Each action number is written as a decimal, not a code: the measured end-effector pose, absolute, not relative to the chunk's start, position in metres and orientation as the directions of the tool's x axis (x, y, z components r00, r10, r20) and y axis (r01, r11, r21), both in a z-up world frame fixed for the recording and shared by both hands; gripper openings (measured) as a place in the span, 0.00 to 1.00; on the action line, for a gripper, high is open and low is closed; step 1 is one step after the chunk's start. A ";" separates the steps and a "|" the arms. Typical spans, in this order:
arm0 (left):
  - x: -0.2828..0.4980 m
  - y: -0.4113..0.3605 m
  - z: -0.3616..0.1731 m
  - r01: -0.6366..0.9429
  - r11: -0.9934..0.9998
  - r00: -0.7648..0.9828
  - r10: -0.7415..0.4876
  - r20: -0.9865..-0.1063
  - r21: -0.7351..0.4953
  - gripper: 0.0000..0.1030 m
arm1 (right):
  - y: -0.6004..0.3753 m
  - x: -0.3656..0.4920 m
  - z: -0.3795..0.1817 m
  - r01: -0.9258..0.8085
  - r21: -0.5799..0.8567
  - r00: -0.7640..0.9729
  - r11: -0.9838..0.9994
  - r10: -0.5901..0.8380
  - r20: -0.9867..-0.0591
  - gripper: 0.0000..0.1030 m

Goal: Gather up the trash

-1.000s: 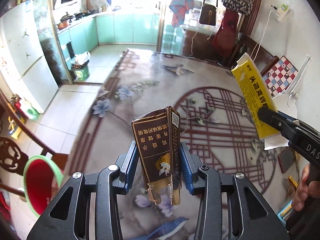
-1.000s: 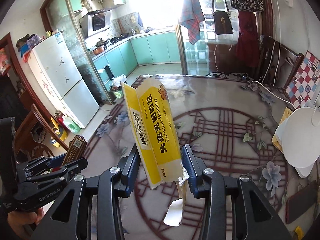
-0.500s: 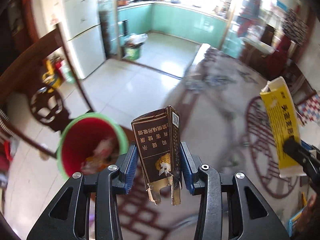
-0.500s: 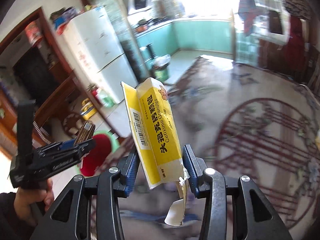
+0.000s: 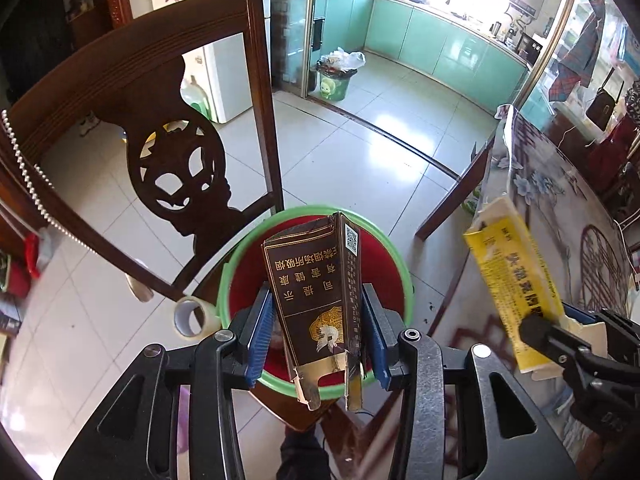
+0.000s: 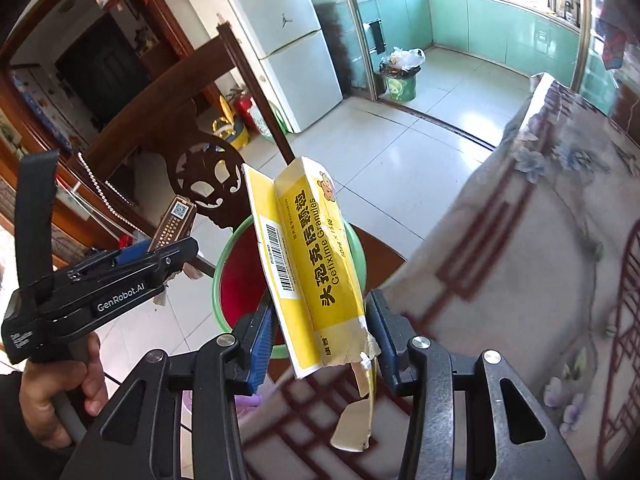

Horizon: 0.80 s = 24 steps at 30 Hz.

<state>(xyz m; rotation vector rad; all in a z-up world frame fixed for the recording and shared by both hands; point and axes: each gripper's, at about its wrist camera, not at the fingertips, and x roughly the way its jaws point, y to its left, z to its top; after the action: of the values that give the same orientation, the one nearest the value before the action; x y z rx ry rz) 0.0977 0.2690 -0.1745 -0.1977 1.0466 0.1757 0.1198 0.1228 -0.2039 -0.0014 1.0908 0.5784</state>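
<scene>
Here each gripper clamps one box, left gripper point(image 5: 316, 338) a brown carton point(image 5: 316, 296), right gripper point(image 6: 320, 344) a yellow carton point(image 6: 312, 272), above one red bin point(image 5: 240, 276).

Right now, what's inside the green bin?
The green bin shows a red lining; the brown carton in the left gripper covers most of its inside, so contents can't be seen.

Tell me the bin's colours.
Bin: green rim, red inside; left wrist view shows it best.

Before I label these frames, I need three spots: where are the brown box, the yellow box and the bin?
Brown box point(image 5: 316, 296), left wrist view, printed front face.
Yellow box point(image 6: 320, 272), right wrist view, yellow front panel.
Bin point(image 5: 396, 256), left wrist view, green rim.
</scene>
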 end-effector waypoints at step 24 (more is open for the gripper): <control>0.114 0.270 -0.074 -0.078 0.991 0.744 -0.017 -0.667 -0.112 0.94 | 0.110 0.119 -0.080 -0.201 0.060 0.723 0.978 0.190 -0.664 0.78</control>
<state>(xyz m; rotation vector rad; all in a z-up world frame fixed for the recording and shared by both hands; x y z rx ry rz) 0.1138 0.2696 -0.0741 -0.1360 0.7309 0.0338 0.1188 0.1105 -0.0801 -0.0165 0.7310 0.2156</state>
